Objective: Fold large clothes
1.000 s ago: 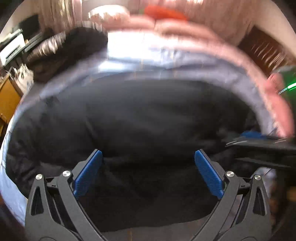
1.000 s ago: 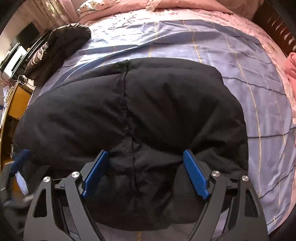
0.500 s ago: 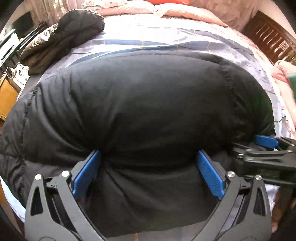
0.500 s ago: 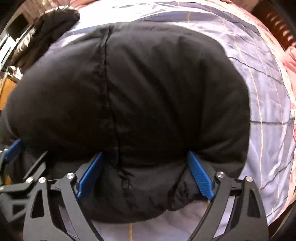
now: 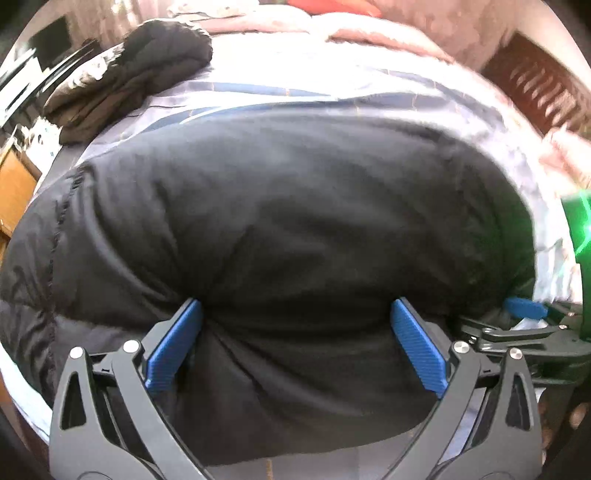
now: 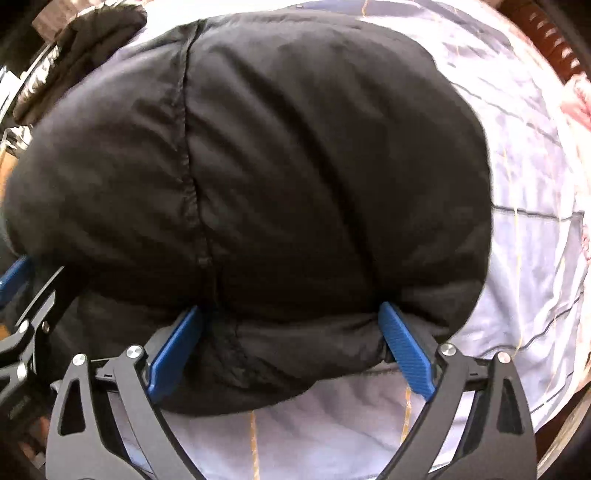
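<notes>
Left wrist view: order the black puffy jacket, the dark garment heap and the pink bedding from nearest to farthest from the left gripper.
From the left gripper:
1. Black puffy jacket, bulging between its fingers.
2. Dark garment heap, upper left on the checked sheet.
3. Pink bedding, along the bed's far end.

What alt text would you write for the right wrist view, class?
A puffy black padded jacket lies on a pale blue checked bedsheet; the right gripper straddles its near folded edge, its blue-padded jaws opening.

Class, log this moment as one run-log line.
stage: folding puffy black padded jacket on blue checked bedsheet | left tool: wide, straddling jacket | right tool: opening, jacket edge between pads
</notes>
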